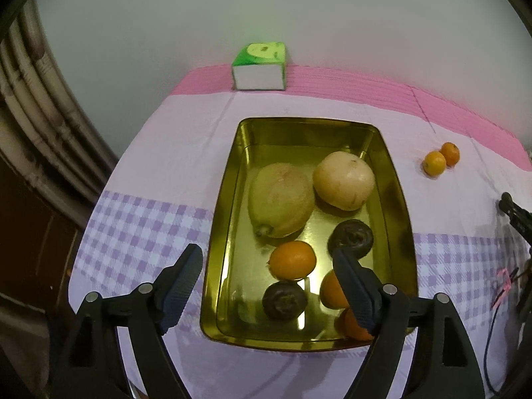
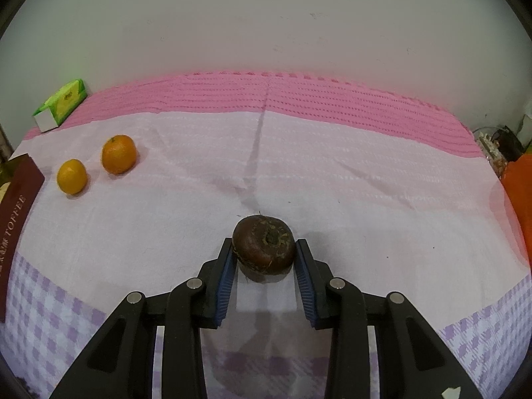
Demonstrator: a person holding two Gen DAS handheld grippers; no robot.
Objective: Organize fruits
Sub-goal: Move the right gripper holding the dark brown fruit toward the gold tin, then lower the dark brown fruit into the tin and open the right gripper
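Note:
A gold tray (image 1: 219,232) lies on the cloth and holds two big pale fruits (image 1: 281,199) (image 1: 344,179), two dark brown fruits (image 1: 350,237) (image 1: 284,299) and three oranges, one in the middle (image 1: 292,259). My left gripper (image 1: 267,259) hangs open over the tray's near end with nothing between its fingers. Its left finger is outside the tray's left wall and its right finger is over the fruit. My right gripper (image 2: 265,249) is shut on another dark brown fruit (image 2: 264,242), low over the pale cloth. Two loose oranges (image 2: 119,154) (image 2: 71,176) lie to its far left.
A green tissue box (image 1: 261,66) stands at the table's back edge by the wall. The tray's dark red outer side with lettering (image 2: 16,206) shows at the left edge of the right wrist view. An orange object (image 2: 518,193) and cables (image 1: 498,299) are at the table's right end.

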